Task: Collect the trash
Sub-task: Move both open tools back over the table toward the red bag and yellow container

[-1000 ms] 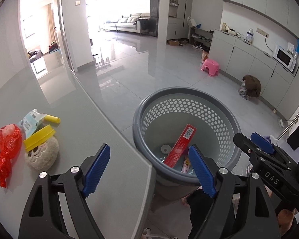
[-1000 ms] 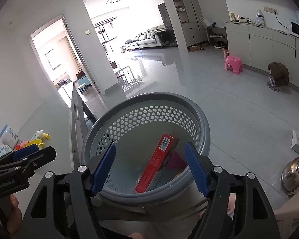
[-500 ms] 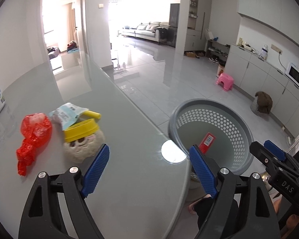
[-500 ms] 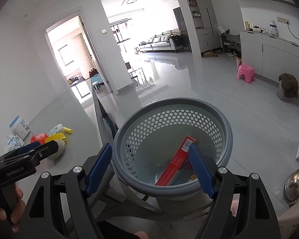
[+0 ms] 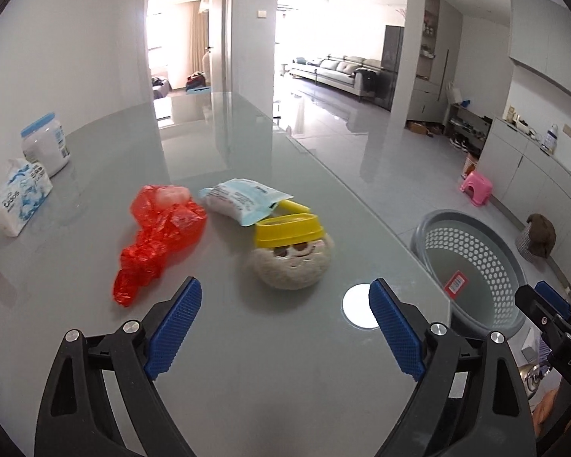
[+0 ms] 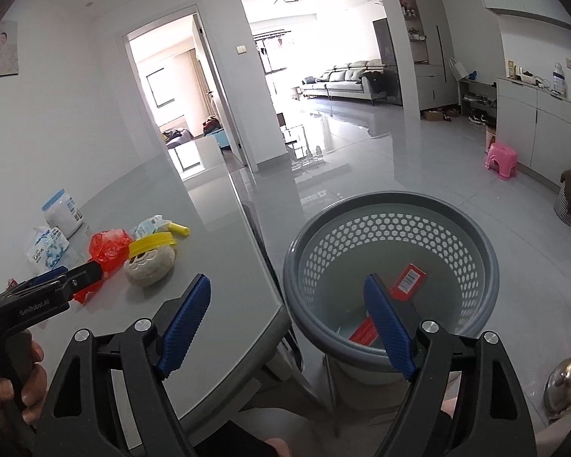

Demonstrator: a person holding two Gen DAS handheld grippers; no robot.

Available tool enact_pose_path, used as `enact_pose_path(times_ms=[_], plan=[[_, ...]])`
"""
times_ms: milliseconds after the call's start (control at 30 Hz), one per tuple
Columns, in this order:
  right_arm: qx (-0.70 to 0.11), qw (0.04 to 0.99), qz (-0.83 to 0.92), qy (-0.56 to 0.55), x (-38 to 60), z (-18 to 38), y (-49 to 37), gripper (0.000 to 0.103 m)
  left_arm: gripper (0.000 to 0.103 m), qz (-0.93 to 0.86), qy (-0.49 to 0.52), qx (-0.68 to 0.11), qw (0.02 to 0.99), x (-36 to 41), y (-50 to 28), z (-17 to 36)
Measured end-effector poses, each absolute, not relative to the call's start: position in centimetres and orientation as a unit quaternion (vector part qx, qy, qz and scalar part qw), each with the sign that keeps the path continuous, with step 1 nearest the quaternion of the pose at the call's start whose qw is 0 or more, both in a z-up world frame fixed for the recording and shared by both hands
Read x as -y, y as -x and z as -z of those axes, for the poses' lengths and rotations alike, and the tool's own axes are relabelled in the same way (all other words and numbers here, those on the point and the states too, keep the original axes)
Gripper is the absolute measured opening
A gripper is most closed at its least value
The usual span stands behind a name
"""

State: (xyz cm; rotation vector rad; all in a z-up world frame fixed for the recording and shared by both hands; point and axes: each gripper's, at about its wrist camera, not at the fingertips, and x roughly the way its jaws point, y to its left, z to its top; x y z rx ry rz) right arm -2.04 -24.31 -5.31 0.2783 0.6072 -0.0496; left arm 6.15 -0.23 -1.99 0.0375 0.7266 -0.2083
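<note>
Hovering over the glossy grey table [image 5: 247, 361], the left gripper [image 5: 285, 327] has its blue-padded jaws spread wide with nothing between them. At the far left of the tabletop stands a white jar with a blue lid [image 5: 45, 144], and just near of it a soft white-and-blue tissue pack [image 5: 21, 196]. Further right lies a crumpled red plastic bag [image 5: 160, 236], and right of that a pale blue-and-white pouch [image 5: 243, 200] with a yellow tube [image 5: 293, 205] poking out from under its right end. Just near of the pouch sits a round beige plush face wearing a yellow cap [image 5: 291, 251], almost straight ahead of the open jaws and apart from them. A bright round light reflection [image 5: 359, 306] shows on the table close to the right finger. Off the table's right edge, on the floor, stands the grey perforated trash basket [image 5: 430, 228], with a red box [image 5: 456, 283] lying inside it.

In the right wrist view, the right gripper [image 6: 287, 323] is likewise wide open and empty, held above the gap between the table edge and the basket [image 6: 392, 200]. The red box [image 6: 409, 282] leans inside the basket, partly hidden by the right finger. Far right on the tiled floor are a pink stool [image 6: 501, 160] and, at the near right corner, a metal kettle [image 6: 569, 384].
</note>
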Motion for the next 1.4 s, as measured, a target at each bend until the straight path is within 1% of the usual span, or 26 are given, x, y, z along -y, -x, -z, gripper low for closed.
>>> enact_pose_path(times_ms=[233, 600, 1100, 1400], plan=[[-0.310, 0.943, -0.019, -0.119, 19.8, 5.5, -0.3, 0.079, 0.088, 0.044, 0.002, -0.351, 0.935, -5.5, -6.0, 2.2], [-0.331, 0.937, -0.067, -0.086, 14.6, 6.2, -4.6, 0.080, 0.089, -0.018, 0.029, -0.364, 0.931, -11.9, -7.5, 3.8], [-0.357, 0.926, -0.096, -0.069, 10.6, 6.4, -11.9, 0.082, 0.089, -0.035, 0.033, -0.368, 0.928, -14.4, -11.4, 4.8], [-0.392, 0.914, -0.090, -0.041, 8.0, 7.2, -16.2, 0.083, 0.089, -0.024, 0.042, -0.385, 0.922, -14.7, -11.9, 6.0]])
